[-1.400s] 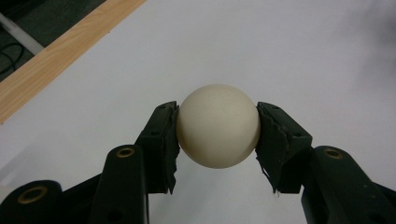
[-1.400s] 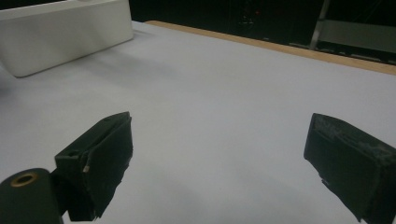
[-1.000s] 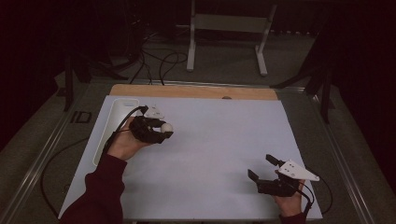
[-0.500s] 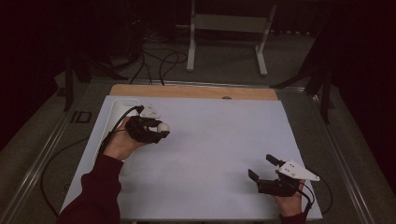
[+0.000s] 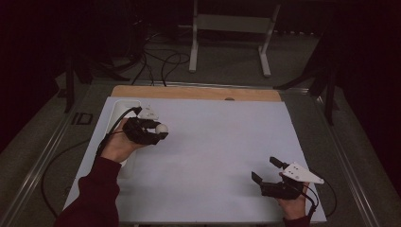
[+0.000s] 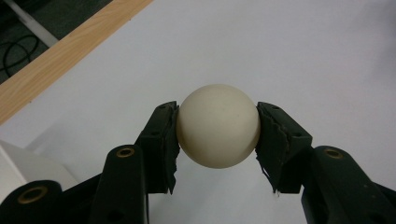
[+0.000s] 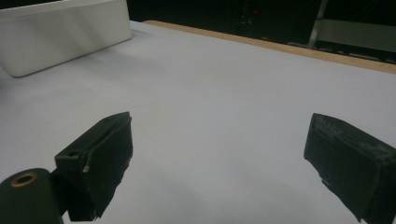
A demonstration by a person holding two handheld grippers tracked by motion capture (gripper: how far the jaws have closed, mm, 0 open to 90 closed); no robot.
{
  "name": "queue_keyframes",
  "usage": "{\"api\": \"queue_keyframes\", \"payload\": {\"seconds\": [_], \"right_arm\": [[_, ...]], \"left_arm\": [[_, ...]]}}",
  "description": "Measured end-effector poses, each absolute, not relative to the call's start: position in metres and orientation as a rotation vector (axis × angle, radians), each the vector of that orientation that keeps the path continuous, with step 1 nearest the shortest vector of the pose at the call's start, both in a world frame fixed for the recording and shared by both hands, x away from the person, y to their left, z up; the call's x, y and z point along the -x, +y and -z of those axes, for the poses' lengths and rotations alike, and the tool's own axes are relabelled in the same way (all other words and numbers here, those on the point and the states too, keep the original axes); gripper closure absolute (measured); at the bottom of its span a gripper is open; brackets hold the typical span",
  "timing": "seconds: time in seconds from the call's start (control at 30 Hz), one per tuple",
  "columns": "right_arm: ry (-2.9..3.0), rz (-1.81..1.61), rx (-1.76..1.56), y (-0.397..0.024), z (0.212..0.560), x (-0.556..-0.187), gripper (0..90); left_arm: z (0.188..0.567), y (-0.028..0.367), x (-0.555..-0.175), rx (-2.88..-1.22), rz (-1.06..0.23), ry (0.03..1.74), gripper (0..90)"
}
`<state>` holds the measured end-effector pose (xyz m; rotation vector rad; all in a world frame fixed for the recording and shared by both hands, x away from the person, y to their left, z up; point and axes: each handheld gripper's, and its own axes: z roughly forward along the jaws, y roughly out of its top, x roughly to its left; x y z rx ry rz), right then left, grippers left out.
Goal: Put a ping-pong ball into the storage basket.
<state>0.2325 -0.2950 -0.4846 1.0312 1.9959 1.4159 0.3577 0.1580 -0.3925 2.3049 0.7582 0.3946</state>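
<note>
Item: cream ball (image 6: 218, 126) — clamped at its widest part between both pads of the left claw (image 5: 158, 133), lifted off the counter (image 5: 217, 142) at far left, so it cannot roll. White tray (image 5: 124, 109) just beyond — contents not visible. Right claw (image 5: 265, 170), near right: jaws apart, holding nothing, apparently idle.

The tray (image 5: 124, 105) lies partly hidden behind the left gripper (image 5: 161, 133) and hand; in the right gripper view its left end is cut off
</note>
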Motion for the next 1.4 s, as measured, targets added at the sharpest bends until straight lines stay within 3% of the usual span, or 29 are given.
{"api": "queue_keyframes", "payload": {"seconds": [1.4], "right_arm": [[1.992, -1.416, -1.03, -0.295, 0.485, -0.231, 7.8]], "left_arm": [[0.394, 0.191, -0.354, -2.289, -0.436, 0.839, 51.3]]}}
